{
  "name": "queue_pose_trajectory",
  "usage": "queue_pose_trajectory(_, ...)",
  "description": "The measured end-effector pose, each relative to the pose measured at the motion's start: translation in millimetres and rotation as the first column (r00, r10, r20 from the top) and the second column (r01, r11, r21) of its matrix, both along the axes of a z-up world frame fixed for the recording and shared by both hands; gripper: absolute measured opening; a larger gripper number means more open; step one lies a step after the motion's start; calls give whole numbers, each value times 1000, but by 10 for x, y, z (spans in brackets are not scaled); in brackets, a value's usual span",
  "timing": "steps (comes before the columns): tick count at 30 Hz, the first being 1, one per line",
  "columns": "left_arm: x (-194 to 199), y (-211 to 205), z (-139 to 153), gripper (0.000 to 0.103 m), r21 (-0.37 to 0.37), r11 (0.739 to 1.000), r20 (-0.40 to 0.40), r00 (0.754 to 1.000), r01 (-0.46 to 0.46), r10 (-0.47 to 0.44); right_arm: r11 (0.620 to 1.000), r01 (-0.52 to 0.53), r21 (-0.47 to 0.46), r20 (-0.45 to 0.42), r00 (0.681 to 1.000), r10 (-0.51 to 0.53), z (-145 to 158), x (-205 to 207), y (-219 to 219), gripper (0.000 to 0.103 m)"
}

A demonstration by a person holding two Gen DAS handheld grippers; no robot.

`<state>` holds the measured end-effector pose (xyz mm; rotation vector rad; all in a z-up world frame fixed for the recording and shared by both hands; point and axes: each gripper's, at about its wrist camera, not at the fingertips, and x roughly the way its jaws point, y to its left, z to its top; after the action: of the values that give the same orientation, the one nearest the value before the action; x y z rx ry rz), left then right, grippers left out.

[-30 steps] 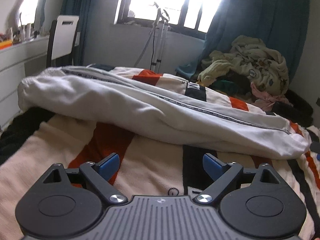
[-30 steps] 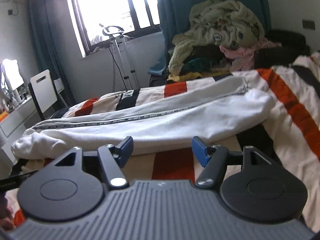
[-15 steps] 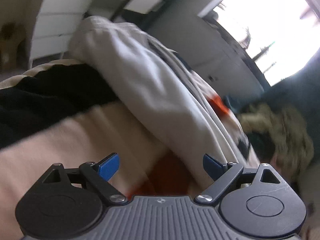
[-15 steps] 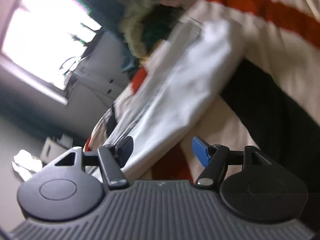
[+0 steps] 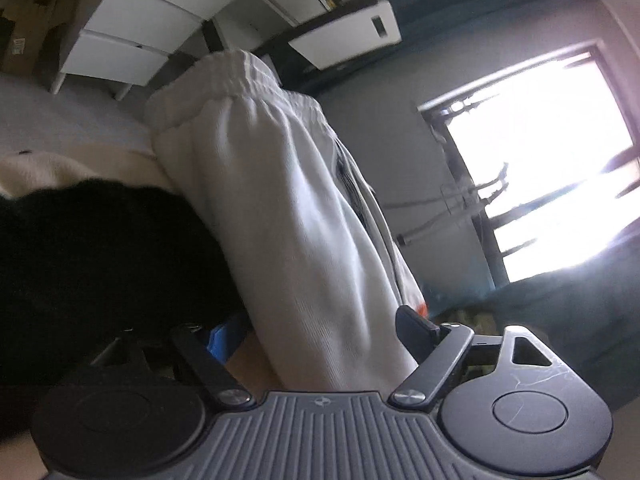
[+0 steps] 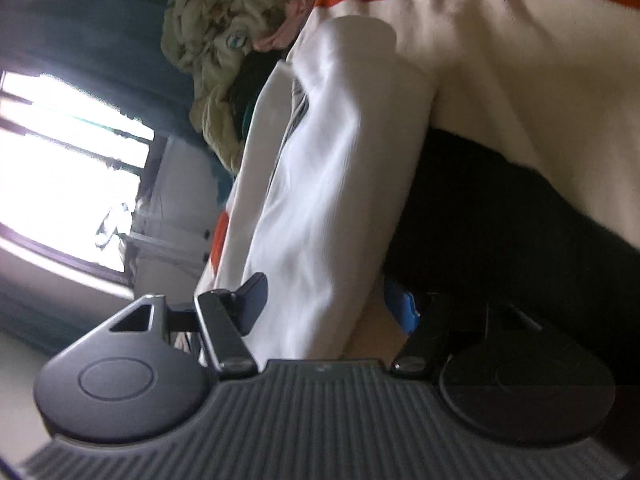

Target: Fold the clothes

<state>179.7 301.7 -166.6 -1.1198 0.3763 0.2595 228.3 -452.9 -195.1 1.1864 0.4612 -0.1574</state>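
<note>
The white trousers (image 5: 304, 216) lie long across the striped blanket (image 6: 500, 60) on the bed, each end running straight between a rolled pair of tongs. The left tongs (image 5: 320, 332) are closing around the cloth; the right tongs (image 6: 328, 300) straddle it, seemingly not yet pinching.

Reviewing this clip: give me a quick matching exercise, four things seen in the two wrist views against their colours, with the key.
Things:
1. trousers
2. crumpled heap of laundry
3. drawer unit
4. curtain

Colours:
A. dark teal
B. white fabric with a gathered elastic waistband
C. pale yellow-green
D. white, hard fronts

Pairs: 1-B, 2-C, 3-D, 4-A
</note>
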Motion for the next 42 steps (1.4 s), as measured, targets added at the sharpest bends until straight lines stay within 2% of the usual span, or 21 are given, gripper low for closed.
queue_pose_trajectory(5,116,207,-74,54,-46,996,32,996,-76,77,997,75,-4,22,997,-75,-35,244,-214,65)
queue_pose_trajectory(7,133,248,-114,45,-56,994,23,995,-95,97,997,80,-13,-3,997,-80,-55,366,-344,54)
queue_pose_trajectory(9,145,286,-152,38,-68,991,19,993,-116,117,995,98,-28,-2,995,-98,-76,408,-422,40)
queue_pose_trajectory(11,136,310,-196,26,-73,989,30,991,-131,134,993,109,-48,-13,994,-110,-56,421,-435,34)
queue_pose_trajectory(13,119,318,-235,18,-73,988,46,989,-136,139,990,118,-72,-24,992,-120,-23,430,-431,30)
queue_pose_trajectory(15,89,332,-237,14,-71,989,62,989,-132,137,984,115,-135,-29,992,-120,67,427,-394,16)
queue_pose_trajectory(17,13,344,-185,8,-79,988,84,987,-133,140,980,115,-162,-10,993,-118,172,369,-365,14)
queue_pose_trajectory(20,-179,322,-37,7,-59,989,115,983,-139,145,986,112,-125,42,993,-108,314,224,-376,13)
queue_pose_trajectory(23,-358,297,39,7,-85,985,119,980,-150,160,986,94,-141,67,994,-86,469,29,-361,13)
queue_pose_trajectory(27,-634,244,181,6,-34,988,119,981,-148,151,985,106,-138,70,993,-97,580,-297,-400,13)
queue_pose_trajectory(30,-847,187,323,6,-26,990,126,982,-136,139,985,115,-128,59,992,-109,625,-507,-402,13)
queue_pose_trajectory(34,-1214,99,405,6,-88,984,120,979,-155,165,987,147,-68,66,988,-143,640,-832,-486,13)
queue_pose_trajectory(40,-1770,42,444,7,-145,979,27,989,-141,147,967,246,68,69,966,-251,480,-1408,-759,13)
queue_pose_trajectory(42,-1874,13,477,7,-126,984,-11,992,-127,127,959,258,114,50,963,-265,377,-1517,-850,13)
